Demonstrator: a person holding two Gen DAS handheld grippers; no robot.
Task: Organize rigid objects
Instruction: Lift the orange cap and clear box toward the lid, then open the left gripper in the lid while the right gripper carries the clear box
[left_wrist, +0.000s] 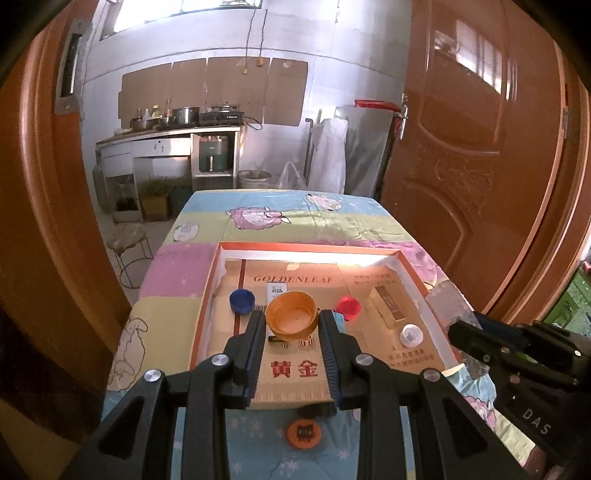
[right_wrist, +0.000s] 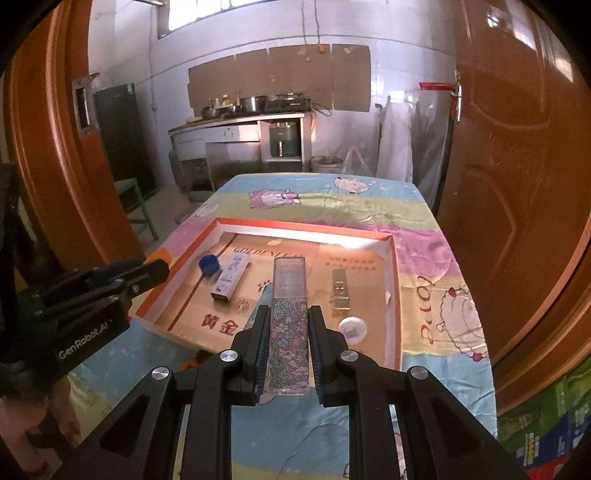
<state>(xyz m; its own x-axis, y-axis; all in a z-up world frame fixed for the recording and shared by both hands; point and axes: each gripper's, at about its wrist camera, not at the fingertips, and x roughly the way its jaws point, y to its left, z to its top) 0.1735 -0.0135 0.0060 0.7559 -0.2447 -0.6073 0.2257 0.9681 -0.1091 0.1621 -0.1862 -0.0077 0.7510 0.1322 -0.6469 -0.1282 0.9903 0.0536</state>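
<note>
The left claw (left_wrist: 292, 320) is clamped on an orange lid (left_wrist: 291, 314), held open side up above the shallow orange-rimmed box (left_wrist: 207, 295) on the counter (left_wrist: 177, 266). A blue cap (left_wrist: 242, 300) lies just left of its fingers, a red cap (left_wrist: 348, 307) just right. The right claw (right_wrist: 289, 319) grips a floral rectangular bottle (right_wrist: 289, 325), pointing ahead over the same box, with a white cap (right_wrist: 352, 329) just right of it.

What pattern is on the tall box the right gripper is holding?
A flower print in purple, pink and blue on the tall box, with a clear top section; the right wrist view shows it best.
</note>
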